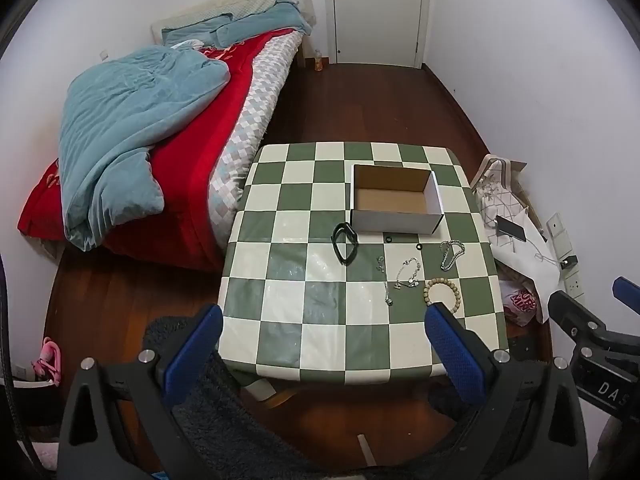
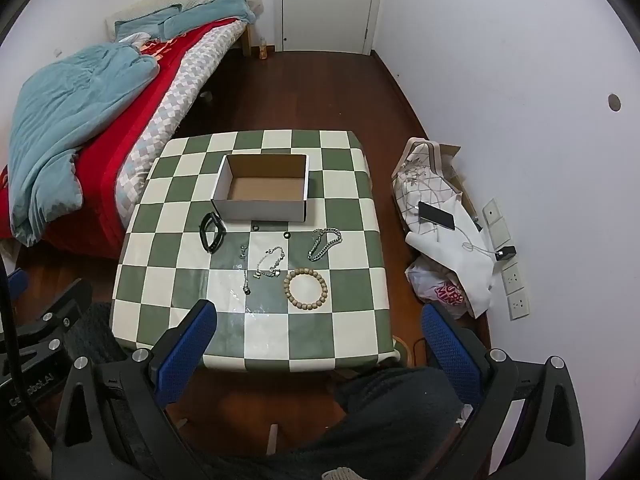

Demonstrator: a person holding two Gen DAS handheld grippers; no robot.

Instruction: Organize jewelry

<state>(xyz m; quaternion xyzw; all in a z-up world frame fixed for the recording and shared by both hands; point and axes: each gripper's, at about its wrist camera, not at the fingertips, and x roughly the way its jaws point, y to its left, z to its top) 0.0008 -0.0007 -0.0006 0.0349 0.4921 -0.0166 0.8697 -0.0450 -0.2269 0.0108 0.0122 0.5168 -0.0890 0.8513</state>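
An empty open cardboard box (image 1: 394, 199) (image 2: 264, 190) stands on a green and white checkered table (image 1: 288, 312) (image 2: 340, 320). In front of it lie a black band (image 1: 345, 243) (image 2: 212, 232), a wooden bead bracelet (image 1: 443, 293) (image 2: 306, 284), a thick silver chain (image 1: 452, 254) (image 2: 325, 243), thin silver chains (image 1: 408, 273) (image 2: 270, 262) and two small black rings (image 2: 256, 227). My left gripper (image 1: 324, 320) and my right gripper (image 2: 320, 320) are both open and empty, held above the table's near edge.
A bed (image 1: 160, 140) with a red sheet and blue blankets stands left of the table. A bag with a phone (image 2: 437, 215) on it and a plastic bag lie on the floor to the right, by wall sockets. A white door (image 1: 378, 8) is at the back.
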